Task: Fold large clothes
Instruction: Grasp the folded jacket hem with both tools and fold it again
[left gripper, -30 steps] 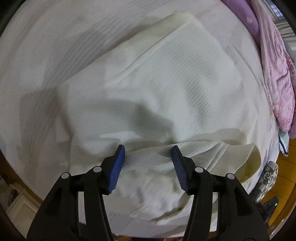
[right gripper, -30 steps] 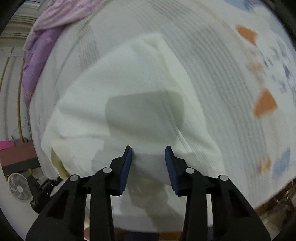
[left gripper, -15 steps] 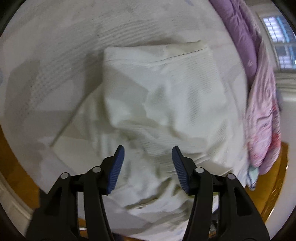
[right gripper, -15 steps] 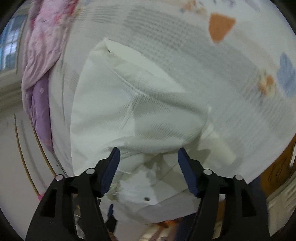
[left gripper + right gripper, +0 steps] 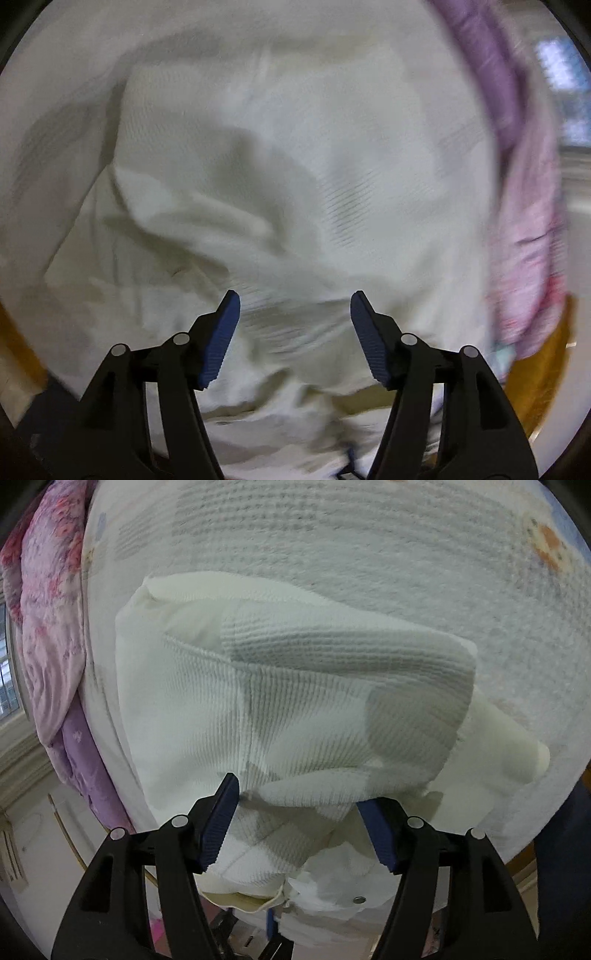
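Observation:
A large cream ribbed knit garment (image 5: pixel 303 701) lies partly folded on a bed; it also fills the blurred left wrist view (image 5: pixel 295 177). One sleeve (image 5: pixel 509 738) sticks out at the right. My left gripper (image 5: pixel 295 310) is open and empty just above the garment's crumpled near part. My right gripper (image 5: pixel 295 794) is open, with a loose fold of the garment (image 5: pixel 314 797) lying between its blue fingers (image 5: pixel 221 819); the right fingertip is partly hidden behind the cloth.
The white patterned bedsheet (image 5: pixel 332 535) surrounds the garment. A pink and purple blanket (image 5: pixel 51 627) lies bunched along the bed's side, also in the left wrist view (image 5: pixel 524 221). The bed's wooden edge (image 5: pixel 535 387) and floor clutter show below.
Both grippers have opened wider and moved closer to the garment. The right gripper has swung so the near fold now lies between its fingers. The left view has shifted and blurred.

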